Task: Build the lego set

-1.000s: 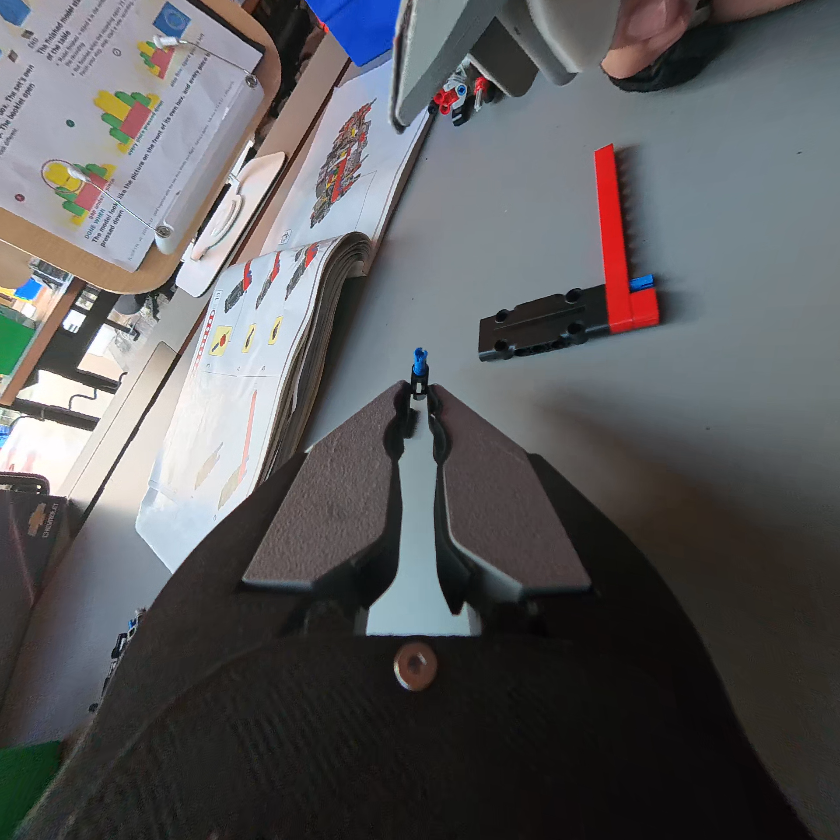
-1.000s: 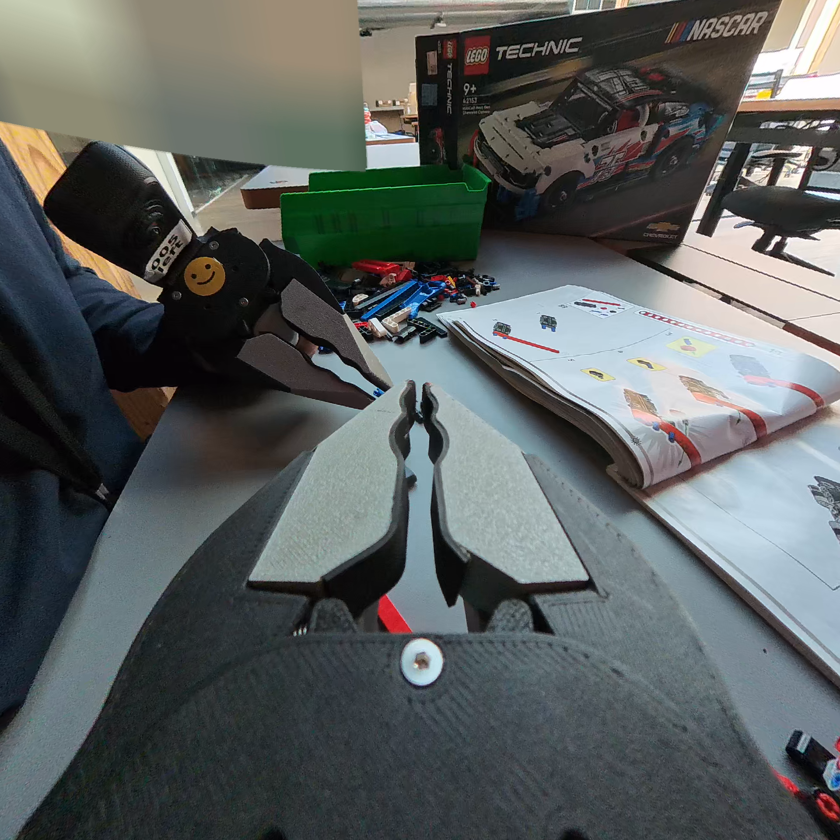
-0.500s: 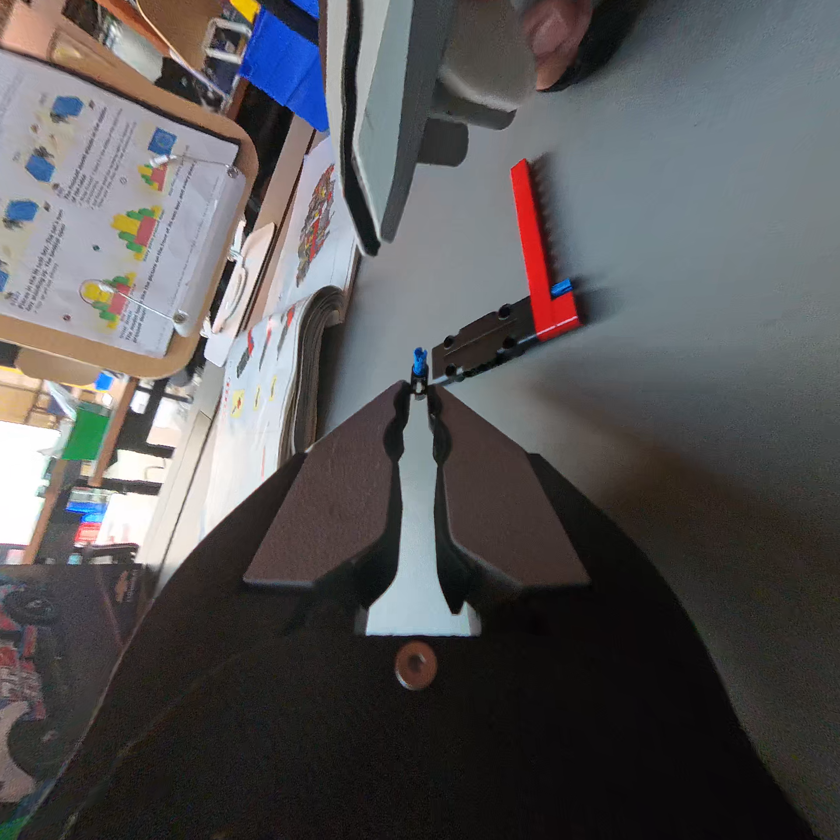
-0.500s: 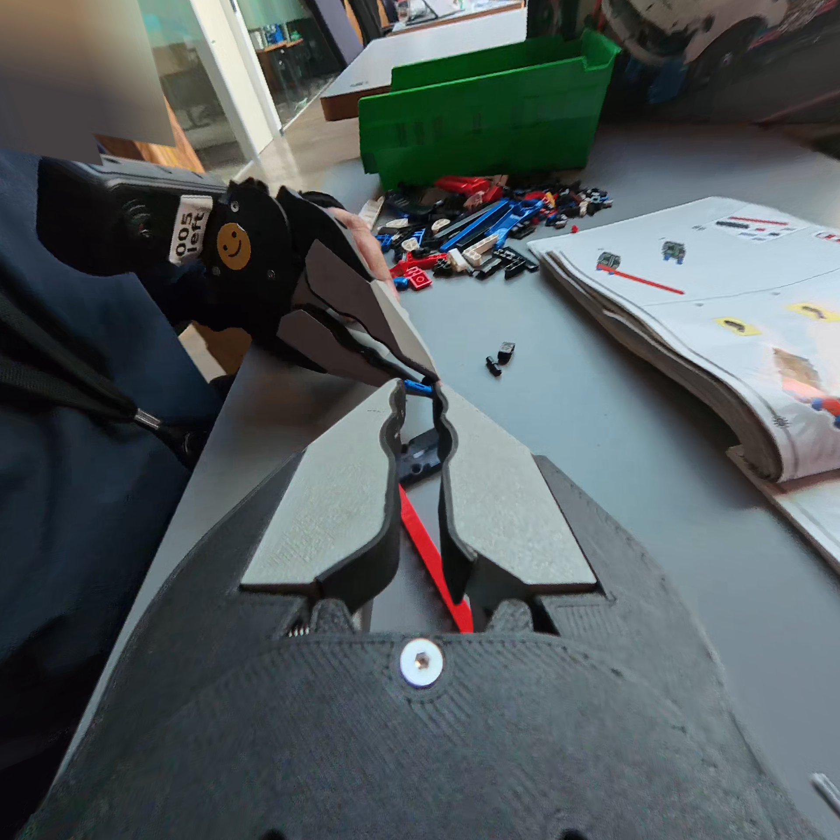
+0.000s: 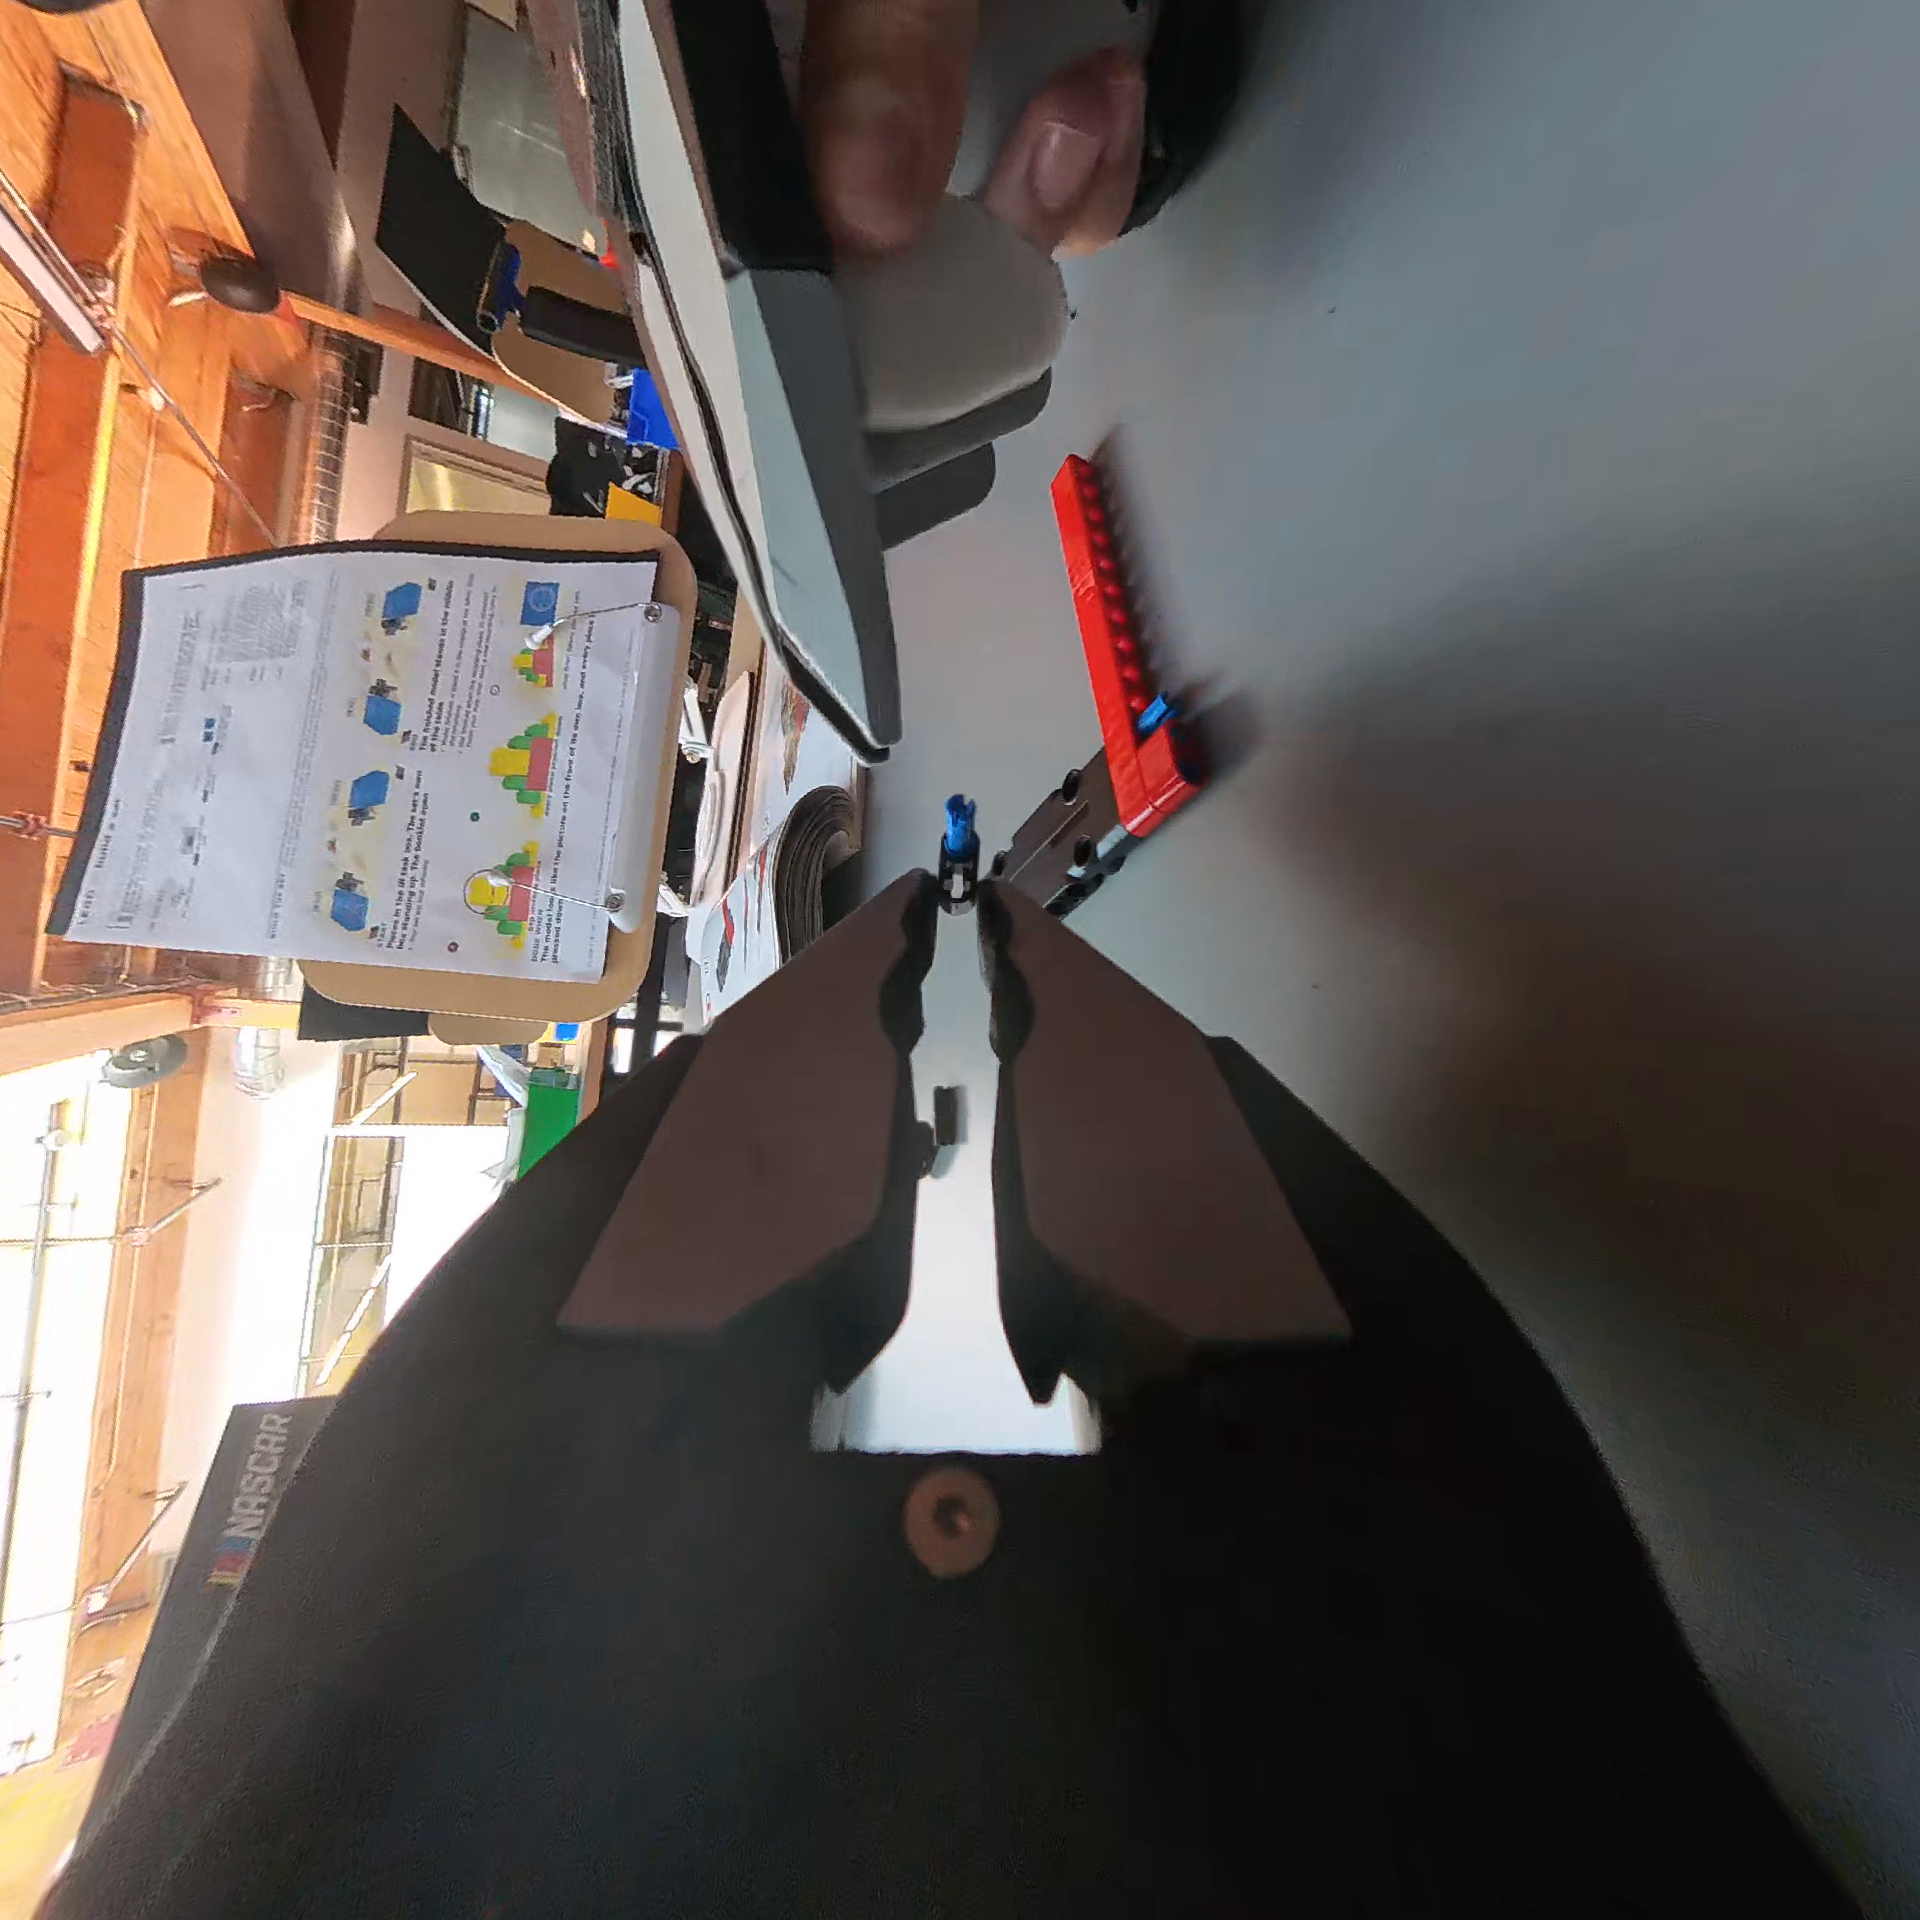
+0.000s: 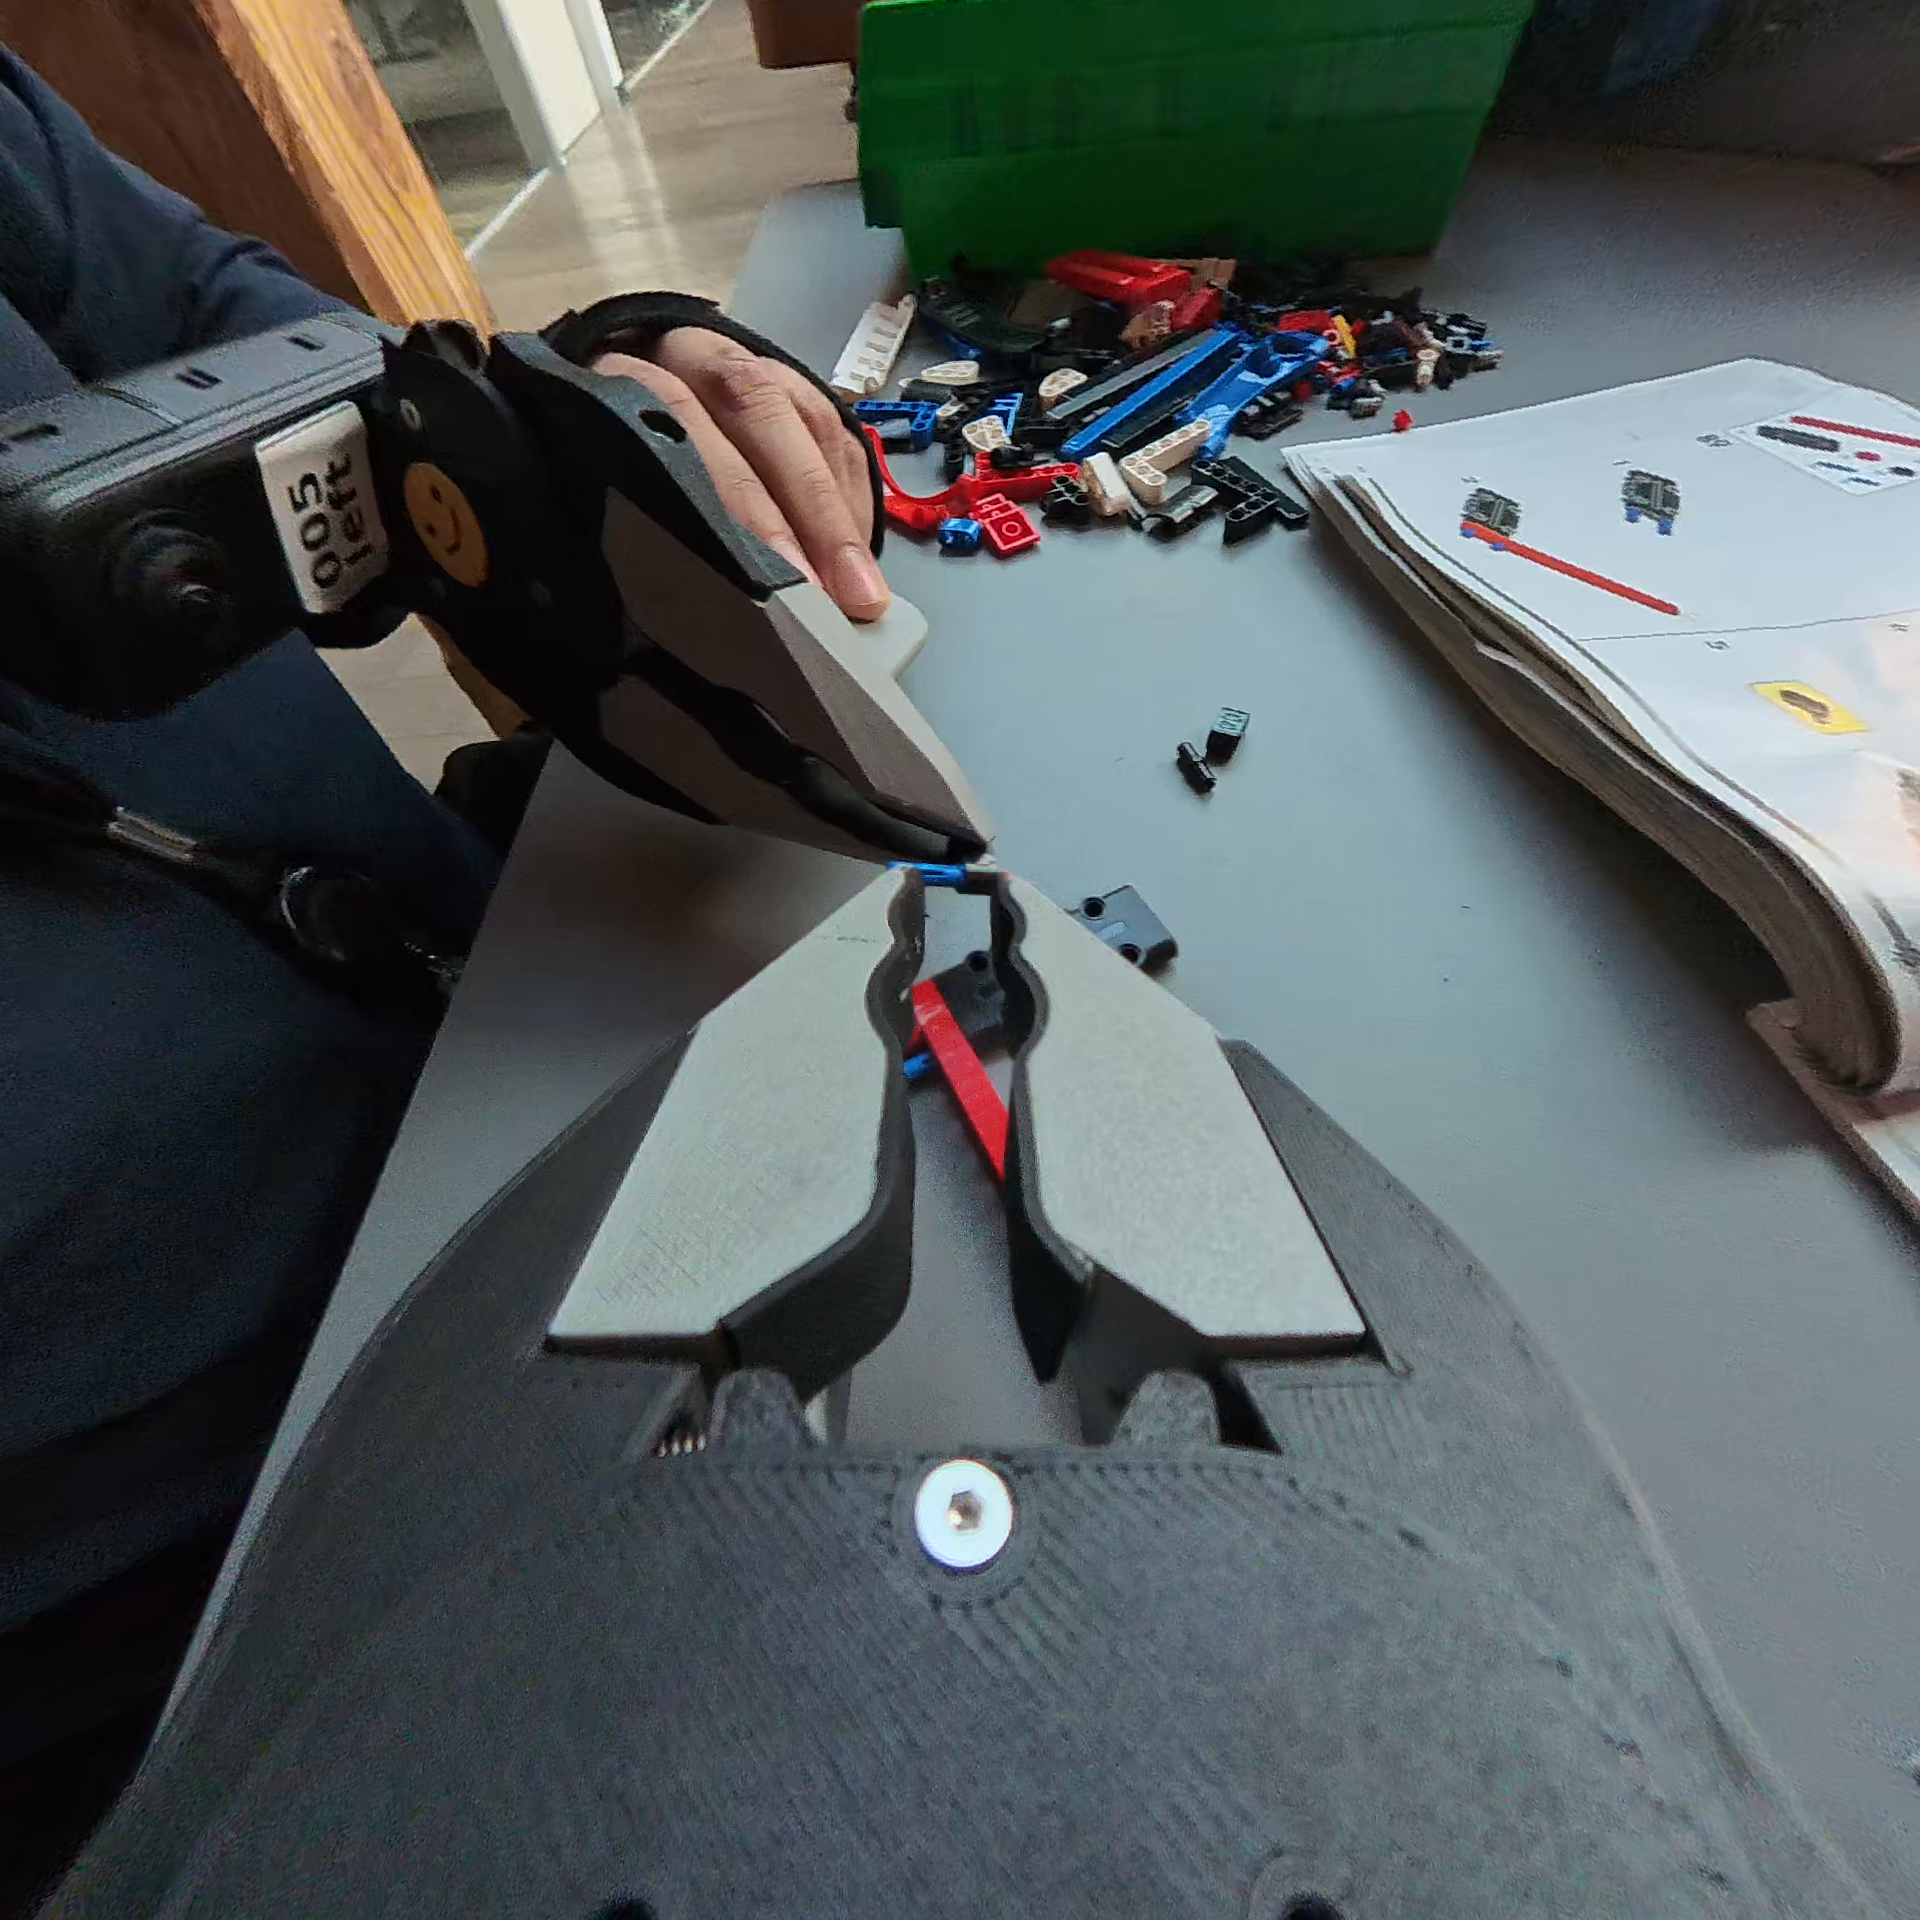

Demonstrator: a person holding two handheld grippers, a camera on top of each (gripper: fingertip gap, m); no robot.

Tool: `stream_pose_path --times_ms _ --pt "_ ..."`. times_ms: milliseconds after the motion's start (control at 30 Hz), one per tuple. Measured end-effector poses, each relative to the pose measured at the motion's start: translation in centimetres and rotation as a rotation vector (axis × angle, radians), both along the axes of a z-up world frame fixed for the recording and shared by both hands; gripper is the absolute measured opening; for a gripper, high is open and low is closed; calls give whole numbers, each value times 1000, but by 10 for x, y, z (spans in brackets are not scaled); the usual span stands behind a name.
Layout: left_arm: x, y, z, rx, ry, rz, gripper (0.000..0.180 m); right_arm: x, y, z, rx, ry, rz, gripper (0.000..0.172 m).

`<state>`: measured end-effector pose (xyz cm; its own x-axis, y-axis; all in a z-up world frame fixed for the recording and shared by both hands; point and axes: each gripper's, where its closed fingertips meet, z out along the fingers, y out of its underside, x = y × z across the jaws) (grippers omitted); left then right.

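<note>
My left gripper (image 5: 954, 896) is shut on a small black connector with a blue pin (image 5: 957, 831) sticking forward out of its tips. In the right wrist view the left gripper (image 6: 961, 844) comes in from the left, and the blue pin (image 6: 928, 873) lies just beyond my right gripper's tips. My right gripper (image 6: 954, 894) is slightly open, with nothing between its pads. A long red beam joined to a black panel (image 5: 1060, 842) lies on the grey table (image 5: 1455, 520). It also shows under the right fingers, with the red beam (image 6: 961, 1070) between them.
A pile of loose parts (image 6: 1143, 416) lies in front of a green bin (image 6: 1143, 125). An open instruction booklet (image 6: 1662, 623) lies at the right, and two small black parts (image 6: 1210, 743) lie beside it. A stand with a printed sheet (image 5: 364, 748) is at the left.
My right gripper's tips have parted a little and it has dropped close to the left gripper's tips. The left gripper has kept the connector and moved nearer the red and black assembly.
</note>
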<state>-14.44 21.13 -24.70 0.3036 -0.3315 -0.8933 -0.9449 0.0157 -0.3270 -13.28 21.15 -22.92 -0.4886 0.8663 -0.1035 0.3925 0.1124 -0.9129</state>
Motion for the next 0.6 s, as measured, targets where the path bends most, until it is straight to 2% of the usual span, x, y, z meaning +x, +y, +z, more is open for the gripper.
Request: stream_pose_path --times_ms 200,600 --pt "6 -1 -3 25 81 -12 4 1 -8 -2 12 -8 29 12" --pt "0 1 -1 -9 -13 4 5 -7 10 12 -19 80 -71 3"
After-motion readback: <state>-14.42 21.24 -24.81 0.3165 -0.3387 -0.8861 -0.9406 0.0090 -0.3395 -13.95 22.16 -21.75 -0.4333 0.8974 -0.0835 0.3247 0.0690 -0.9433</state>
